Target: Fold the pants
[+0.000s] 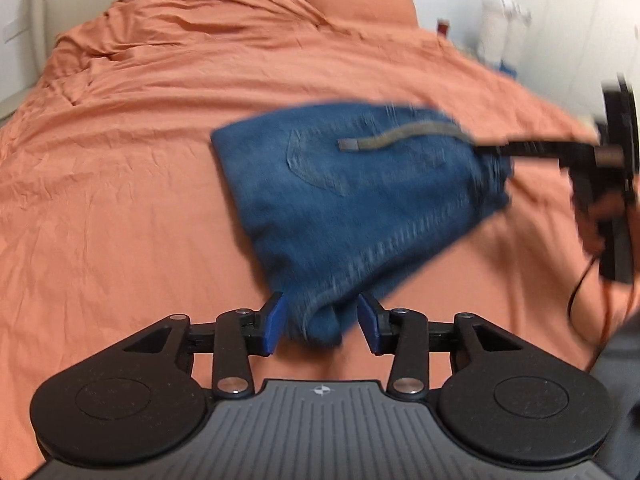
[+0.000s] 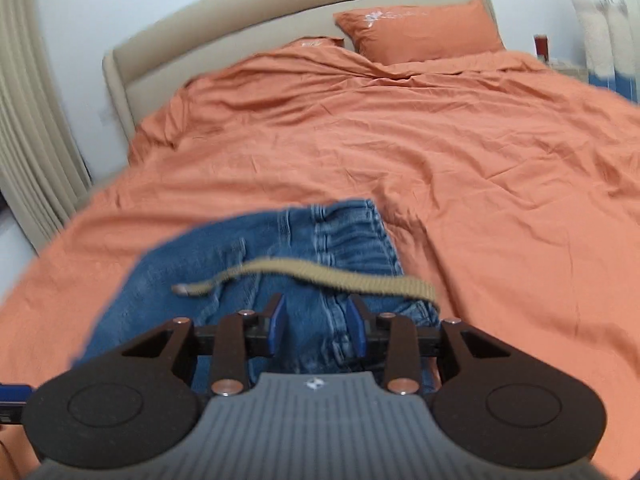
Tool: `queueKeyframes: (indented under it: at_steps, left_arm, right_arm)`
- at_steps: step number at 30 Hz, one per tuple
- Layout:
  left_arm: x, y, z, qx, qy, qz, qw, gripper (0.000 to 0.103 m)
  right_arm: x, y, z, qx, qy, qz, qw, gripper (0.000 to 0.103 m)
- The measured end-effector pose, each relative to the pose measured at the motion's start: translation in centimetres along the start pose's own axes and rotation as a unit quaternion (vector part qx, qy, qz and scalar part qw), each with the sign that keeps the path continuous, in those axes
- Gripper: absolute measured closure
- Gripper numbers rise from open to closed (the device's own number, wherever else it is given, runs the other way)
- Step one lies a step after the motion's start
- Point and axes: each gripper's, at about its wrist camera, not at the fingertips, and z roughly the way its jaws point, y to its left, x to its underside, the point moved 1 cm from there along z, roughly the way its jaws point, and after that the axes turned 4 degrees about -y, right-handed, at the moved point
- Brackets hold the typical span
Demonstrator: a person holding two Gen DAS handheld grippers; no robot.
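Folded blue jeans (image 1: 360, 184) lie on the orange bed cover (image 1: 120, 200), with a tan belt strap (image 1: 400, 132) across the top. My left gripper (image 1: 322, 322) stands open at the near corner. A bunch of denim sits between its blue pads, and the right-hand pad is clear of it. In the left wrist view my right gripper (image 1: 484, 148) reaches in from the right to the waist edge. In its own view the right gripper (image 2: 316, 326) has its jaws apart over the jeans (image 2: 200, 280), just below the strap (image 2: 320, 274); the denim between them does not look pinched.
An orange pillow (image 2: 420, 28) lies at the head of the bed against a beige headboard (image 2: 240, 28). A pleated curtain (image 2: 28, 140) hangs at the left. A hand (image 1: 596, 220) holds the right tool. Small items stand blurred beside the bed at far right.
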Motion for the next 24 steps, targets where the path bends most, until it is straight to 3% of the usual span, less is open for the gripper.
queueKeyframes:
  at_steps: [2,5,6,8,12,14,17,21,24]
  left_arm:
    - [0.5,-0.7,1.0,-0.031,0.006,0.015,0.9994,0.054]
    - [0.6,-0.9,2.7,-0.056,0.007,0.021,0.9982,0.055]
    - [0.5,-0.9,3.1,-0.064,0.002,0.025,0.9976,0.058]
    - [0.3,-1.2,3.4,-0.083,-0.008,0.044,0.9956,0.078]
    - [0.5,-3.8,0.0,-0.115,-0.070,0.138,0.9812,0.083]
    - [1.3,-4.3,0.2,-0.118,-0.054,0.175,0.9760,0.084]
    - [2.8,-4.3,2.7,-0.124,0.008,0.207,0.9706,0.086]
    - [3.0,-2.8,4.9,-0.108,0.064,0.160,0.9792,0.089]
    - [2.7,-1.7,4.7,-0.093,0.073,0.127,0.9849,0.089]
  right_arm:
    - [0.6,0.0,0.3,0.012,-0.001,-0.032,0.999,0.078]
    - [1.1,-0.6,0.8,0.007,0.002,-0.012,1.000,0.078]
    - [1.3,-0.8,1.0,0.006,0.005,-0.008,1.000,0.078]
    - [1.5,-0.9,1.4,0.006,0.010,-0.014,1.000,0.078]
    - [1.7,-1.3,1.8,0.019,0.019,-0.013,1.000,0.077]
    - [1.8,-2.0,2.0,0.022,0.027,0.002,0.999,0.076]
    - [1.9,-2.6,2.4,0.015,0.041,0.020,0.999,0.077]
    - [2.2,-2.3,2.8,0.015,0.049,0.003,0.999,0.077]
    - [2.4,-2.4,3.1,0.012,0.051,-0.006,0.999,0.077]
